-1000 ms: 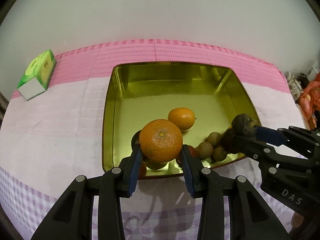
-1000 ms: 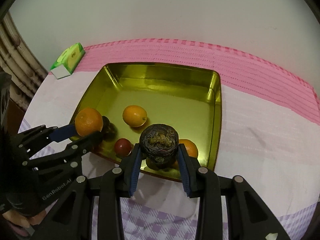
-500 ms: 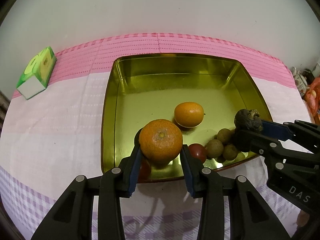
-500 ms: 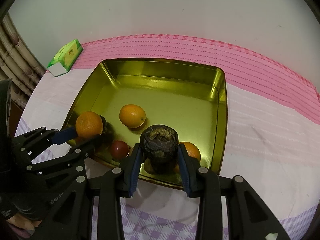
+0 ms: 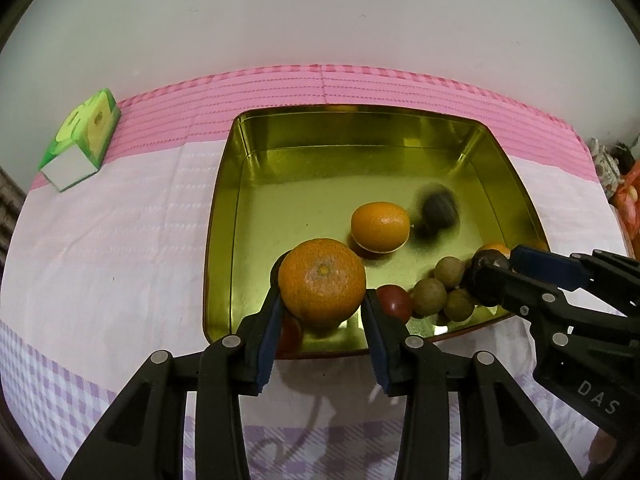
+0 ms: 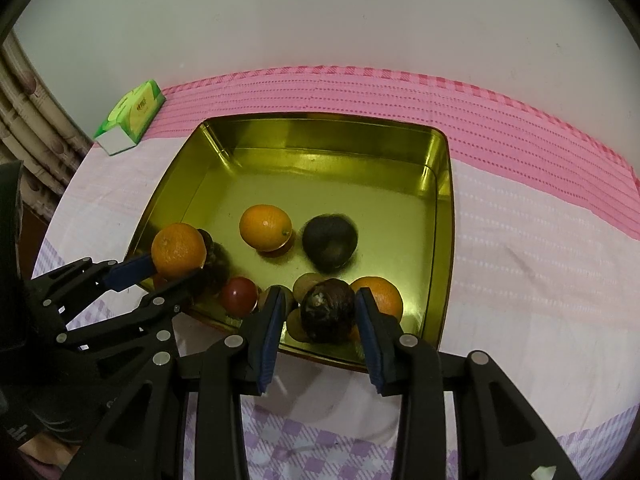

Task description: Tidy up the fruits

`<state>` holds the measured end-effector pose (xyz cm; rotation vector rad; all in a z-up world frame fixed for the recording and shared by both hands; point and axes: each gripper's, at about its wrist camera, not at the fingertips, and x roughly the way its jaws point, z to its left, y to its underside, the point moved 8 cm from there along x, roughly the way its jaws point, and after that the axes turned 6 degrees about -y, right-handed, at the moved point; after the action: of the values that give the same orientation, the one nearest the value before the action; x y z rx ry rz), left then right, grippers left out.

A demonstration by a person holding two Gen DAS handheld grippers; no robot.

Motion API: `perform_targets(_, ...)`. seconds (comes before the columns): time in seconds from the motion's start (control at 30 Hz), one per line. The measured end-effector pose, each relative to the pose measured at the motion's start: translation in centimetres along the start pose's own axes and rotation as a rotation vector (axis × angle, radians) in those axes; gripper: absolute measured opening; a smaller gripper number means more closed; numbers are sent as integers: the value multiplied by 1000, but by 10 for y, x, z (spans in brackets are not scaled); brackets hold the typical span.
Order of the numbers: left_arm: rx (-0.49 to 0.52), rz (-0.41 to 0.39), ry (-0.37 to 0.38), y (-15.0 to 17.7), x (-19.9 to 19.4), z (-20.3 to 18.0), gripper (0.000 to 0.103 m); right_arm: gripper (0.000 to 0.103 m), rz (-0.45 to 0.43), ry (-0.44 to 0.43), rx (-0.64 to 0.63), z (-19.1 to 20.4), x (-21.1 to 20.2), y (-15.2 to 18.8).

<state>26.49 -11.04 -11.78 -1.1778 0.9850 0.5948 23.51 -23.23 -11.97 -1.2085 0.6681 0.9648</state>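
Gold tray point(image 5: 224, 216) sits mid-frame on my desk point(image 5: 100, 260). My left gripper point(image 5: 320, 304) pinches an orange point(image 5: 322, 282) over its lower edge; my right gripper point(image 6: 318, 312), lettered "DAS", is spread around a dark fruit point(image 6: 328, 310).

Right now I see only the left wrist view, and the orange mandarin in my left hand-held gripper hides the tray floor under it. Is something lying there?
Observer: Yes. The right wrist view shows a dark brown round fruit on the floor of the golden metal tray, close beside the orange mandarin that the left hand-held gripper holds.
Operator: And the right hand-held gripper, does it grip the dark fruit at its tip?
Observer: No. The right hand-held gripper is open: a gap shows between one finger and the dark wrinkled fruit, which seems to lie in the tray.
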Motion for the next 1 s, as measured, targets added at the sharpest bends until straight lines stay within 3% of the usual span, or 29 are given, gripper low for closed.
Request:
perform_targets(0.27,1,-16,14,-2,-5,-1,45,36,4,0,22,-3,0,5)
perform_targets(0.33,7,-25,4,-3,-8,-2,51,39,0,6,21,-3,-1,5)
perform_targets(0.57,-15,-49,-13,-7,-21,4,52,47,-34,48,-1,-5,-14,4)
perform_targets(0.77,-49,-73,-10,0,-46,9,52,61,-66,78,28,-10,-32,9)
perform_targets(1.0,-73,-96,-57,19,-69,22,53,72,-96,102,54,-4,-53,31)
